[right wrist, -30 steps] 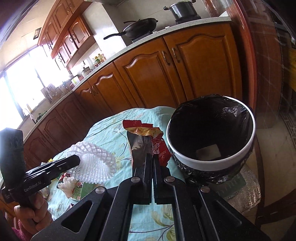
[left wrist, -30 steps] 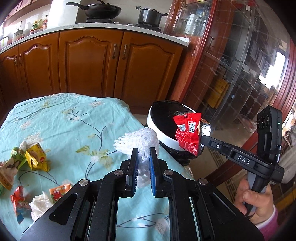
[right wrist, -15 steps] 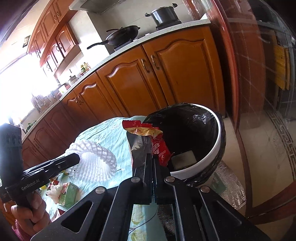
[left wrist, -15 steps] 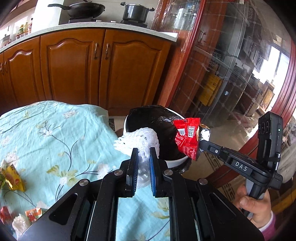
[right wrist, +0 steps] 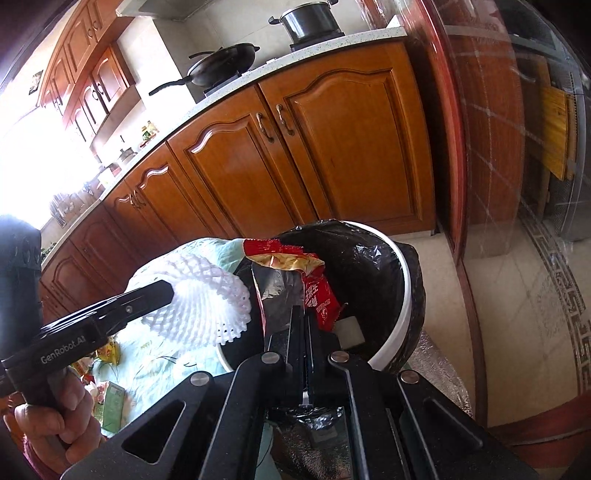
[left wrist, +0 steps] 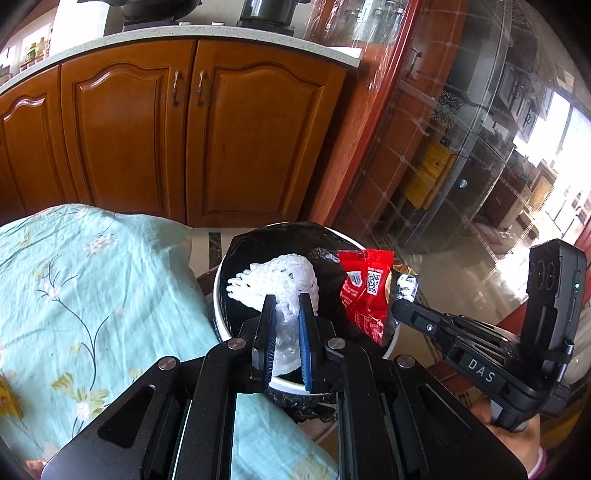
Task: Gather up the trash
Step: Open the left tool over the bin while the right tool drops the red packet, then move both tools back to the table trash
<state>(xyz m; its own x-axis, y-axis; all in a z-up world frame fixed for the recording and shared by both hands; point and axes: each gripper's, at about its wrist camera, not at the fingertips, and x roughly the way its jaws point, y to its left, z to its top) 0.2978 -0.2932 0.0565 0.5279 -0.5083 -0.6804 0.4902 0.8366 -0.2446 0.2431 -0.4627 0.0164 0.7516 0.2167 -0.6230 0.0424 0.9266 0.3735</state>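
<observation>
Ahead of the gripper, wooden kitchen cabinets (left wrist: 192, 122) under a pale countertop (right wrist: 295, 55); bright window (right wrist: 33, 155) far left, tiled floor (right wrist: 517, 295) right.

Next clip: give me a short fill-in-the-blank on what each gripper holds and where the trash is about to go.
1. The left gripper is shut on a white foam fruit ____.
2. The right gripper pinches a ____ snack wrapper.
3. Both pieces hang over the trash bin, which is lined with a ____ bag.
4. On the counter behind, a pot stands beside a ____.

Missing words: net; red; black; wok
</observation>
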